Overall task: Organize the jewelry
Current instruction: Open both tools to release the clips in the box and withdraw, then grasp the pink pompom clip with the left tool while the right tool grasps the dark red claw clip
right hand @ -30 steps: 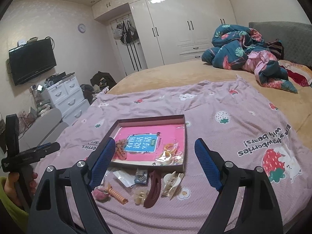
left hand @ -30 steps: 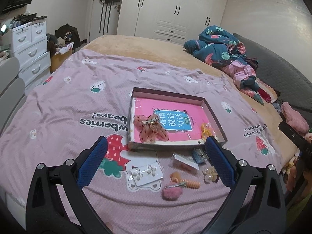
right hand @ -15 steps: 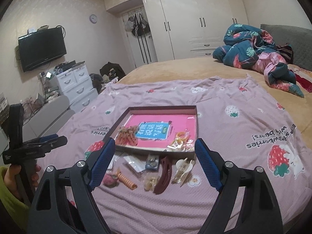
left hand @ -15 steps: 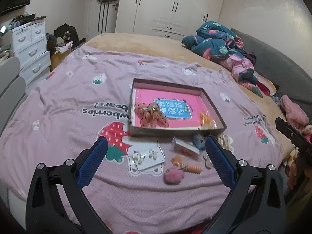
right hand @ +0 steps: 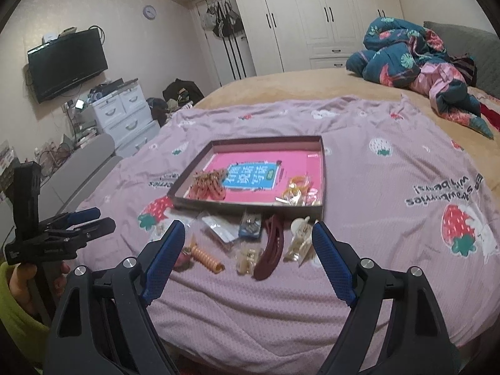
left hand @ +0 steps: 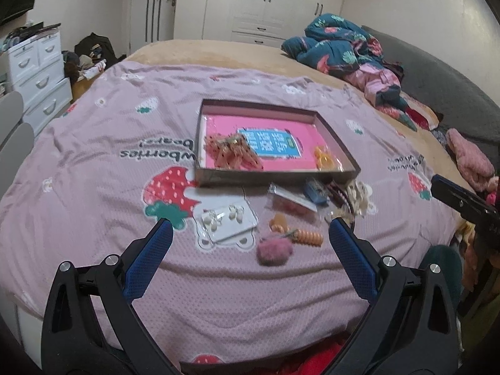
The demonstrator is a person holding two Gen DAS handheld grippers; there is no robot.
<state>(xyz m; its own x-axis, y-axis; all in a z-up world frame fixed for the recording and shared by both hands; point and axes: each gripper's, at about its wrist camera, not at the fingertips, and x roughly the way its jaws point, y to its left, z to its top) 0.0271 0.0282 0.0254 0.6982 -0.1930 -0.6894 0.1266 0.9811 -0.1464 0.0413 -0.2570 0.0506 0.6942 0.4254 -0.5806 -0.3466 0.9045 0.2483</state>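
A shallow brown box [left hand: 275, 175] with a pink floor lies on the bed; it also shows in the right wrist view [right hand: 250, 207]. Inside are a dotted orange bow [left hand: 231, 153] and a yellow clip [left hand: 323, 157]. In front of it lie an earring card [left hand: 226, 218], a pink pompom [left hand: 275, 251], an orange spiral tie [right hand: 206, 257], a dark red claw clip [right hand: 272, 247] and a cream clip [right hand: 300, 234]. My left gripper [left hand: 250, 229] is open and empty, held back near the bed's edge. My right gripper [right hand: 248, 232] is open and empty, also held back.
The pink strawberry blanket [left hand: 93, 162] covers the bed. A bundled quilt [right hand: 412, 53] lies at the far right. White drawers [left hand: 34, 72] and a grey chair [right hand: 81, 168] stand left of the bed. Wardrobes [right hand: 312, 15] line the far wall.
Both grippers have drawn back from the box toward the bed's near edge. Both stay open and empty. The items have not moved.
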